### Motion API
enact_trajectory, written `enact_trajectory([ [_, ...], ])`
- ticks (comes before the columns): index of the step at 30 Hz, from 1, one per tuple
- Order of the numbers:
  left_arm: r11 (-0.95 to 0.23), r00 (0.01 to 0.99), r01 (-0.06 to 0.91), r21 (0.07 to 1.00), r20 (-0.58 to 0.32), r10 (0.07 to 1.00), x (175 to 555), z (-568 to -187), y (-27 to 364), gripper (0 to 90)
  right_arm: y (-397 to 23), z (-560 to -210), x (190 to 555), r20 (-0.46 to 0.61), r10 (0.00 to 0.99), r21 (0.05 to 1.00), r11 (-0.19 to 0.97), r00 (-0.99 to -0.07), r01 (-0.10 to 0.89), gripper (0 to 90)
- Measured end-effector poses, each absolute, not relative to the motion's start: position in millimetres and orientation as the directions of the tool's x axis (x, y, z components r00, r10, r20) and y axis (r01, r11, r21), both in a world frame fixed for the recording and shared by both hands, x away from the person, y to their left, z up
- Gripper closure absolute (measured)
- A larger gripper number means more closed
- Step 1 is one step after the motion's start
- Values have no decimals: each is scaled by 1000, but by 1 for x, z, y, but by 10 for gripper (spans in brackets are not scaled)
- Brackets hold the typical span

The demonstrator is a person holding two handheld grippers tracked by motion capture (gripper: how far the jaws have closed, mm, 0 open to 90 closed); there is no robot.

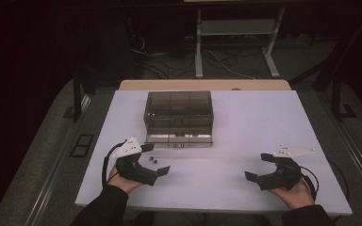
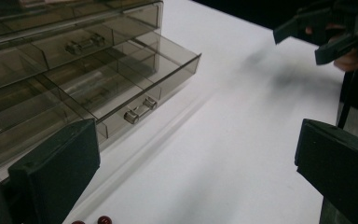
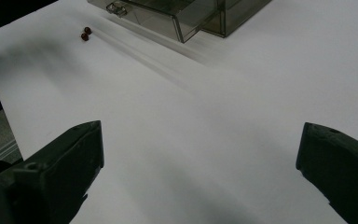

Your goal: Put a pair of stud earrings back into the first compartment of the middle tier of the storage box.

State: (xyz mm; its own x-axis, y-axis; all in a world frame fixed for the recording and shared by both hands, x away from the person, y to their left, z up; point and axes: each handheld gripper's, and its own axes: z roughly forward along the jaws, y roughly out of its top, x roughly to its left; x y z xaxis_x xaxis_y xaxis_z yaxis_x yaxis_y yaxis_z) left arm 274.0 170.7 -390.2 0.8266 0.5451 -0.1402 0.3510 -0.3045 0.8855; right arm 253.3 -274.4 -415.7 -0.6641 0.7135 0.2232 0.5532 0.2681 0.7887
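Observation:
A smoky clear plastic drawer box (image 1: 179,115) stands at the middle back of the white table (image 1: 245,122); its lowest drawer (image 2: 121,93) is pulled out a little, with a clear handle (image 2: 140,110). Two small dark red beads (image 1: 153,160) lie on the table just in front of the box's left end, also seen as beads (image 3: 86,33) in the right gripper view. My left gripper (image 1: 156,159) rests at the front left, open, with the beads between its jaws. My right gripper (image 1: 260,165) rests at the front right, open and holding nothing.
The table's front edge runs just below both hands. Beyond the far edge are a wooden strip (image 1: 202,84), a metal stand (image 1: 238,42) and cables on the floor. A rail (image 1: 52,174) runs along the left side.

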Motion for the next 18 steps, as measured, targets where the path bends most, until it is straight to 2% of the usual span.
enact_trajectory([
  [18,-458,851,385,801,-116,512,296,-405,169,0,-273,-417,254,215,707,785,286,-674,550,3],
])
